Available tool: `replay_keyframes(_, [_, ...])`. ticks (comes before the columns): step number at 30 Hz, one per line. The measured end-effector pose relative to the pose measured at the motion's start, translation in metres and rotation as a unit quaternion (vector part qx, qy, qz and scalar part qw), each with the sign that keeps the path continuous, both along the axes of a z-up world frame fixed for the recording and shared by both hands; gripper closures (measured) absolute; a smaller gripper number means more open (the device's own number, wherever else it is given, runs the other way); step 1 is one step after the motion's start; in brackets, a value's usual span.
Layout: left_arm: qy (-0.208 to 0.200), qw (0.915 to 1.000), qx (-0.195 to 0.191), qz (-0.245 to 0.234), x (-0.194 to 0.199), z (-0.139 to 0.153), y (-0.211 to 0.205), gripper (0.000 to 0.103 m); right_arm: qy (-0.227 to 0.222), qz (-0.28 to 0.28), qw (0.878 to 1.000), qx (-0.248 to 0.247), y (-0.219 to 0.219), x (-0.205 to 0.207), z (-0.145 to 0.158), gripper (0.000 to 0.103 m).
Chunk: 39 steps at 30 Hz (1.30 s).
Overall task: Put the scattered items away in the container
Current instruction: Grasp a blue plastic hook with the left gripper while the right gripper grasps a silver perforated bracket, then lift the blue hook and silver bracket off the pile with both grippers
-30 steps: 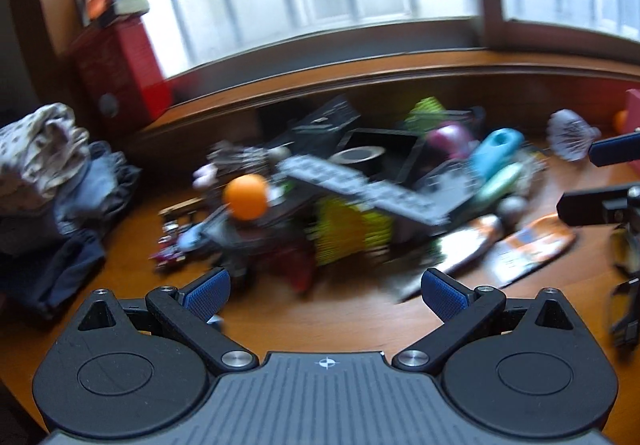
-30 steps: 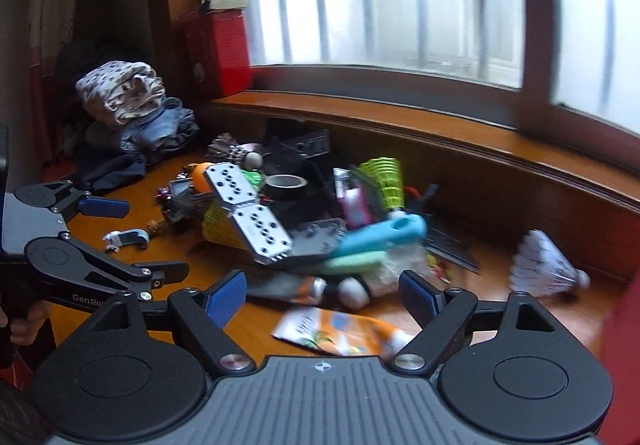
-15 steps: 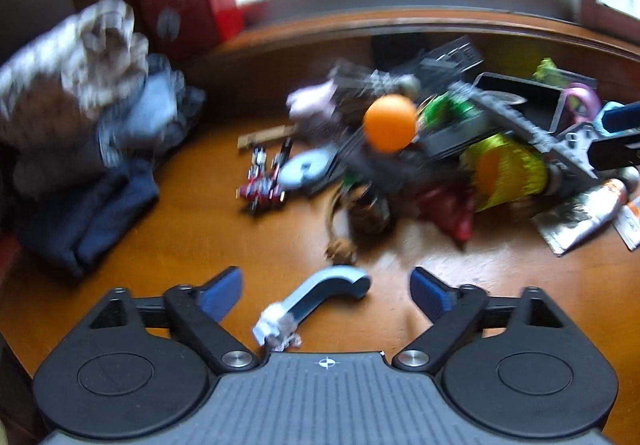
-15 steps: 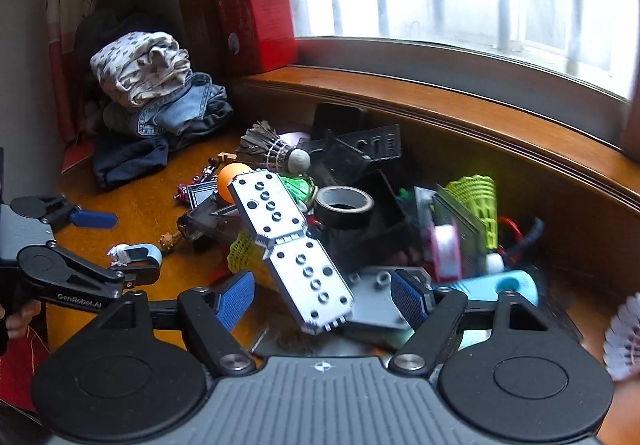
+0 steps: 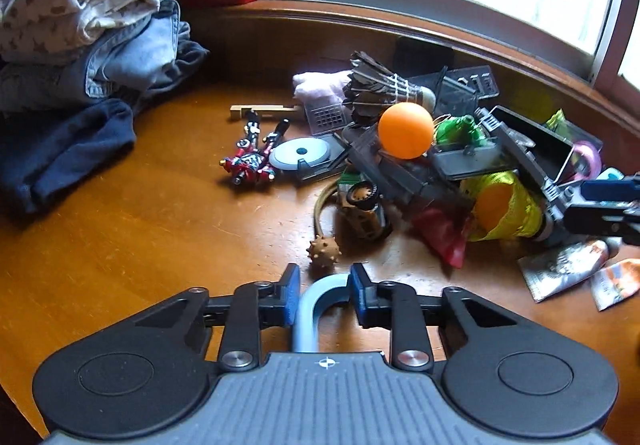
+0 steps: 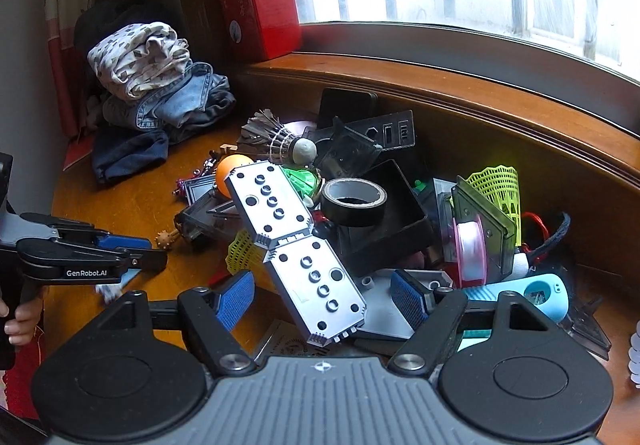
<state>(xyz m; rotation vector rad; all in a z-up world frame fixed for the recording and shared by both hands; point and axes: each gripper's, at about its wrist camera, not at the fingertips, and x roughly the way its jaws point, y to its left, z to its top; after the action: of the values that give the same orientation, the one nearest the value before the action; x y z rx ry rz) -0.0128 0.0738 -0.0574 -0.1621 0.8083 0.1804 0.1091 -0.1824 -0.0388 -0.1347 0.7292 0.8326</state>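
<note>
In the left wrist view my left gripper is low over the wooden table, its jaws closing, and both pads touch a light blue curved hook piece lying between them. A spiked brown ball sits just ahead. My right gripper stands open astride a silver perforated plate at the near end of the toy heap, with its pads clear of the plate. The black open box in the heap carries a black tape roll. An orange ball rests on top of the heap.
Folded clothes are piled at the far left and a red box stands on the window sill. A dark shuttlecock, a yellow-green shuttlecock, a light blue device, sachets and a person's hand are also in view.
Both grippers swung left and came lower. The left jaws went from wide open to closed around the blue hook piece. The right gripper came over the silver plate.
</note>
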Motion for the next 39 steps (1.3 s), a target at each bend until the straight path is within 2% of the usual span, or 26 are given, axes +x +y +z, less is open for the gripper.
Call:
replay_keyframes(3, [-0.006,1.0,-0.001,-0.005,0.0,0.003,-0.002,0.08,-0.009,0.01,1.0,-0.002,0.003,-0.001,0.001,0.026])
replay_keyframes(7, [0.013,0.9998,0.003,-0.015,-0.001,0.002,-0.007,0.08,-0.022,0.026,0.999,-0.006,0.008,-0.004,0.003,0.026])
replay_keyframes(12, [0.025,0.9996,0.007,-0.01,-0.012,-0.001,-0.009,0.066,-0.025,0.034,0.999,-0.009,0.013,-0.006,0.003,0.026])
replay_keyframes(14, [0.027,0.9996,0.004,-0.008,-0.017,0.0,-0.009,0.065,-0.026,0.037,0.999,-0.01,0.015,-0.007,0.003,0.026])
replay_keyframes(16, [0.029,0.9995,0.009,-0.006,-0.022,0.0,-0.011,0.067,-0.028,0.041,0.999,-0.011,0.016,-0.008,0.003,0.026])
replay_keyframes(17, [0.029,0.9994,0.014,-0.007,-0.024,0.0,-0.013,0.074,-0.029,0.044,0.999,-0.01,0.017,-0.007,0.003,0.026])
replay_keyframes(18, [0.028,0.9994,0.019,-0.008,-0.025,-0.001,-0.014,0.087,-0.031,0.046,0.998,-0.009,0.019,-0.007,0.004,0.026])
replay_keyframes(19, [0.027,0.9995,0.017,-0.007,-0.026,0.0,-0.015,0.091,-0.033,0.049,0.998,-0.009,0.02,-0.006,0.004,0.026])
replay_keyframes(22, [0.019,0.9998,-0.005,0.002,-0.026,0.001,-0.012,0.091,-0.039,0.057,0.998,-0.007,0.024,-0.004,0.004,0.026])
replay_keyframes(29, [-0.007,0.9999,-0.005,-0.008,-0.025,0.01,-0.019,0.091,-0.03,0.076,0.997,0.0,0.036,0.01,-0.002,0.03])
replay_keyframes(32, [-0.014,0.9998,-0.008,-0.01,-0.023,0.013,-0.022,0.091,-0.036,0.081,0.996,-0.002,0.04,0.013,-0.006,0.038])
replay_keyframes(34, [-0.018,0.9997,-0.009,-0.012,-0.022,0.015,-0.023,0.091,-0.027,0.081,0.996,0.008,0.038,0.016,-0.005,0.056])
replay_keyframes(36, [-0.023,0.9996,-0.009,-0.015,-0.021,0.017,-0.024,0.091,-0.021,0.079,0.997,0.018,0.035,0.016,-0.003,0.061])
replay_keyframes(39, [-0.03,0.9993,-0.01,-0.02,-0.018,0.019,-0.027,0.091,-0.036,0.07,0.997,0.018,0.031,0.012,-0.001,0.061])
